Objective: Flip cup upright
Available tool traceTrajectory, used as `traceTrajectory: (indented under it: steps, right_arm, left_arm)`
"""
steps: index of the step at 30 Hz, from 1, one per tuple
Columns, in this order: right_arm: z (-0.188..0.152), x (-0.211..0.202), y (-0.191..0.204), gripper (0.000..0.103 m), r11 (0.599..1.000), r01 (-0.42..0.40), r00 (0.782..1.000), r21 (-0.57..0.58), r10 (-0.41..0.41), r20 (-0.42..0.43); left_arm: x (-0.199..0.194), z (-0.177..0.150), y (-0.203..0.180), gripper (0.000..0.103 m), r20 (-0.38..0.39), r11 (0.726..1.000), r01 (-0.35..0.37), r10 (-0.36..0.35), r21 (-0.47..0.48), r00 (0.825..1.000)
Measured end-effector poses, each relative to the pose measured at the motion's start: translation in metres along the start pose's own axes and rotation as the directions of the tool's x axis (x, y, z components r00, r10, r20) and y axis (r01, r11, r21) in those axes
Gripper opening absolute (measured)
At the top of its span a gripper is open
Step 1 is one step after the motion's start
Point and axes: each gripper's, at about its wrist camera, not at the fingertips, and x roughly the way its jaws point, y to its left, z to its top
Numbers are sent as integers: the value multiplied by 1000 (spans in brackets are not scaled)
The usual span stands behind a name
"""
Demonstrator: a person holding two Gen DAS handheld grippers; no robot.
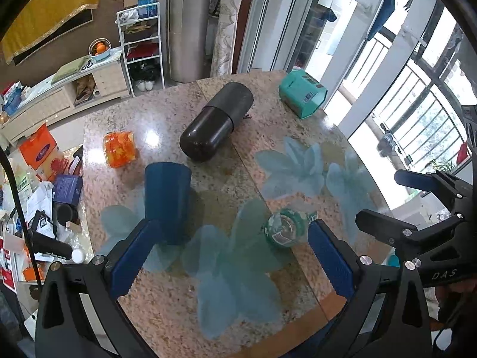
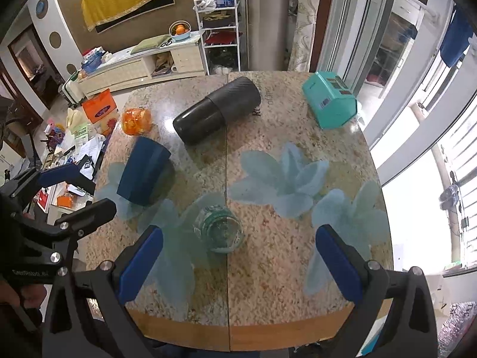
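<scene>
A lived-in home living room.

A speckled granite tabletop [image 2: 268, 268] is seen before a long cream sideboard [image 2: 134, 68], a white wire shoe rack [image 2: 219, 29], a patterned curtain [image 2: 304, 15] and laundry hung on a barred balcony [image 1: 417, 95].

Dark blue faceted cup [image 1: 167, 200] [image 2: 146, 171] sits mouth-down on the granite tabletop [image 1: 167, 304] [image 2: 268, 283], narrower closed base up, near the left edge, standing free, nothing touching it.

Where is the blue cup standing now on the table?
In both views, the blue cup stands upside down on the table's left part, between the orange jar and the clear glass jar.
</scene>
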Motion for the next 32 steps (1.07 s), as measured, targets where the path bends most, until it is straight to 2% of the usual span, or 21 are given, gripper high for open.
traceTrajectory:
  steps: [24, 32]
  right_arm:
    - [1, -9, 4, 103, 1000, 11, 1000, 7, -11, 16]
    - [-2, -10, 6, 103, 1000, -8, 1000, 23, 8, 13]
  left_arm:
    - [-11, 0, 1, 103, 19, 1000, 9, -9, -7, 1000]
    - [-16, -5, 2, 103, 29, 1000, -5, 5, -1, 1000]
